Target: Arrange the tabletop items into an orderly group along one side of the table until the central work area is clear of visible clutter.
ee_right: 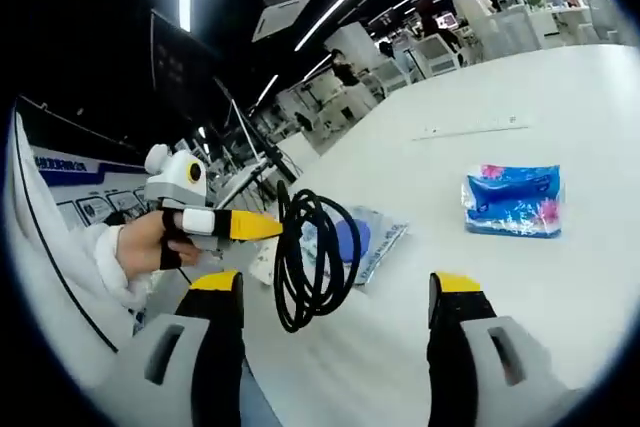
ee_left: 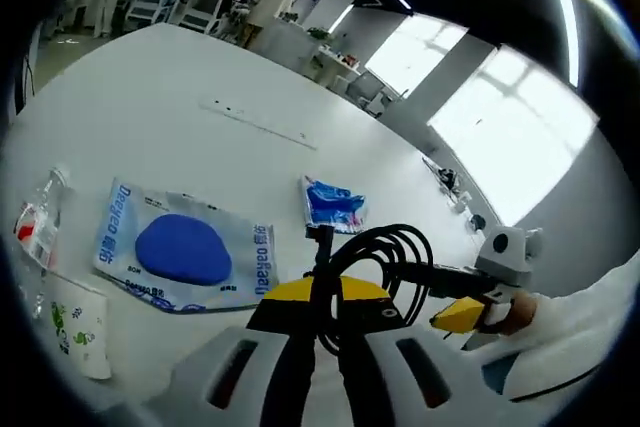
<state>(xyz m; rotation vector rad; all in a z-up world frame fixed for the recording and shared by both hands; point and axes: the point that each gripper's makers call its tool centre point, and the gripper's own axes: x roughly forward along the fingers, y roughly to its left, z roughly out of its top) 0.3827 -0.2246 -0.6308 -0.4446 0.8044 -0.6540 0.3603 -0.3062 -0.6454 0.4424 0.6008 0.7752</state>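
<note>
In your left gripper view, the coiled cable [ee_left: 372,269] hangs just ahead of your left tool [ee_left: 326,347], above the desk [ee_left: 180,97]. On the desk beyond it the small packet [ee_left: 333,204] lies right of the large pouch [ee_left: 182,247]. The paper cup [ee_left: 82,324] and bottle [ee_left: 40,222] sit left of the pouch.

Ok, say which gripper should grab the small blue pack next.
Right, probably: the right gripper is open, empty, with the pack ahead; the left gripper is shut on the cable.
</note>
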